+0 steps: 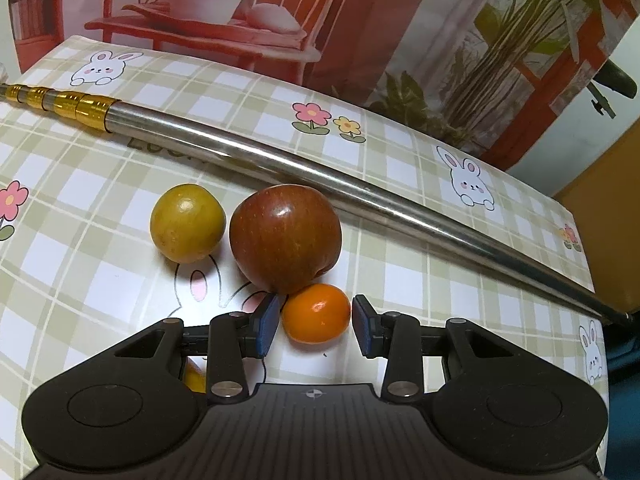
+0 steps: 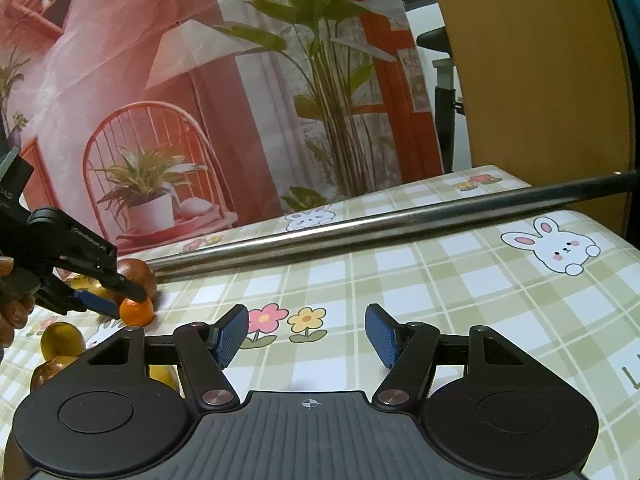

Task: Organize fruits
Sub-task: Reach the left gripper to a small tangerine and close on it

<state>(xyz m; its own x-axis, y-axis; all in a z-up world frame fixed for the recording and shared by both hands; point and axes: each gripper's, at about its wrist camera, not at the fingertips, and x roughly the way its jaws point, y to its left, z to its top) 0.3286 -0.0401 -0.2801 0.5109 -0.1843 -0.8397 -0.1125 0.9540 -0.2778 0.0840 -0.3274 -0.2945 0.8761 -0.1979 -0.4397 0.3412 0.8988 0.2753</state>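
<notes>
Two blue pads of the left gripper [image 1: 314, 322] straddle the small orange [image 1: 316, 314], spread, seemingly not yet gripping; apple [image 1: 285, 237] touches just ahead. Right gripper [image 2: 306, 334] hovers spread, empty, over tablecloth [image 2: 460, 280].

A long steel pole [image 1: 304, 168] with gold-coloured collars [image 1: 60, 101] at one end lies diagonally across a bench covered in a green-and-white checked cloth [image 1: 400, 280] printed with rabbits [image 2: 554, 249] and flowers [image 2: 286, 322]. Behind the bench hangs a backdrop [image 2: 200, 100] picturing a red chair, potted plants and a lamp.
</notes>
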